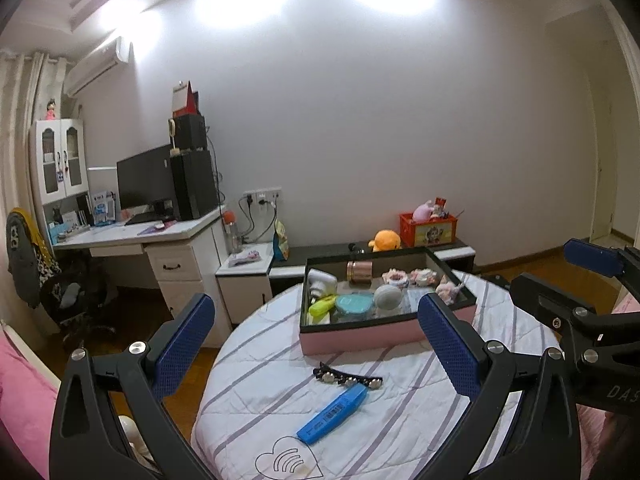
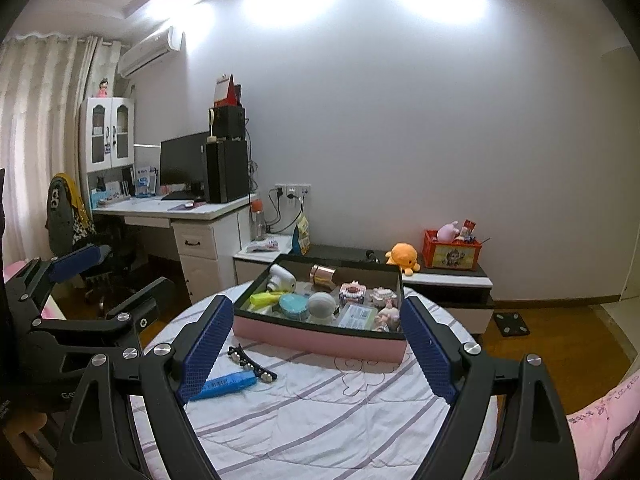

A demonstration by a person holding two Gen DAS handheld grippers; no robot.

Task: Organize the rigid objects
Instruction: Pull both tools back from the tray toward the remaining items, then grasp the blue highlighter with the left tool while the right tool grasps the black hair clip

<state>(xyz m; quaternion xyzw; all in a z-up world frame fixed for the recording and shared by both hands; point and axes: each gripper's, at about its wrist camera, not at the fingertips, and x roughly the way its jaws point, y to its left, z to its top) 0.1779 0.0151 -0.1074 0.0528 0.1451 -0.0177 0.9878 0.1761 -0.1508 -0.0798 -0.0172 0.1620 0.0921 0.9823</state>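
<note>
A blue highlighter pen lies on the round striped table, beside a black hair clip with pale beads. Behind them stands a pink box with a dark rim holding several small items. My left gripper is open and empty, above the pen and clip. My right gripper is open and empty, in front of the box, with the pen and clip at its left finger. The right gripper also shows in the left wrist view.
The box holds a white device, a copper tin, a teal round case and a yellow-green item. A desk with a monitor stands far left. A low cabinet with an orange plush stands behind the table.
</note>
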